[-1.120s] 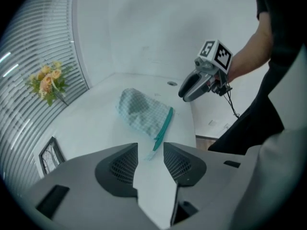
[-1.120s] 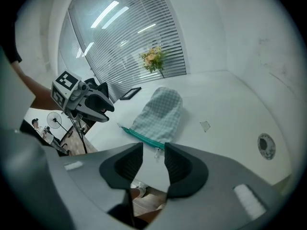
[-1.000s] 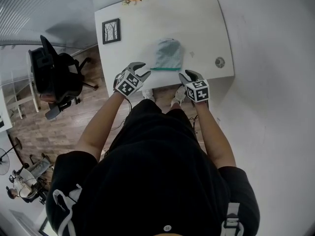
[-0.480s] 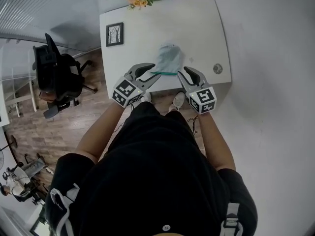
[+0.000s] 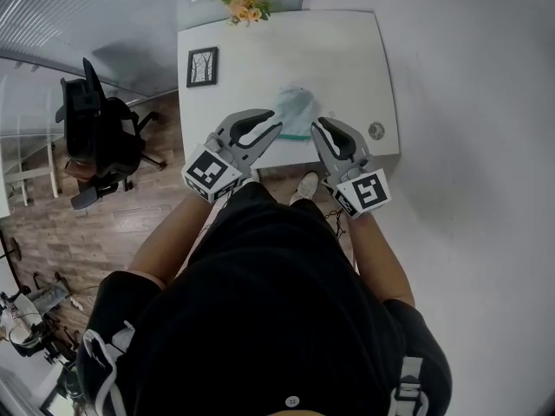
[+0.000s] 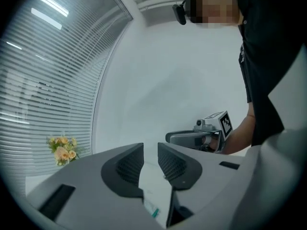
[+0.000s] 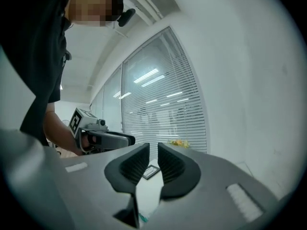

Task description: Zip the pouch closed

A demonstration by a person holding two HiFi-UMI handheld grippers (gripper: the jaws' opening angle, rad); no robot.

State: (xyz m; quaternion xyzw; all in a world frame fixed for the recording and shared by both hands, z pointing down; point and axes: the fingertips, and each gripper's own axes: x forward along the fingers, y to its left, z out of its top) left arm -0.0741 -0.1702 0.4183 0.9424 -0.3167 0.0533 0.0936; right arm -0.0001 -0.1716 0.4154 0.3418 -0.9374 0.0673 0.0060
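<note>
The white bench point(image 5: 347, 50) carries the pale pouch point(image 5: 297, 109) near its front edge, with the teal zip side toward the person. The left claw point(image 5: 276, 125) and the right claw point(image 5: 320, 125) hang above that edge, one at each side of the pouch and clear of it. Both claws have just been closing and now stand at a narrow gap, with nothing between the jaws.
</note>
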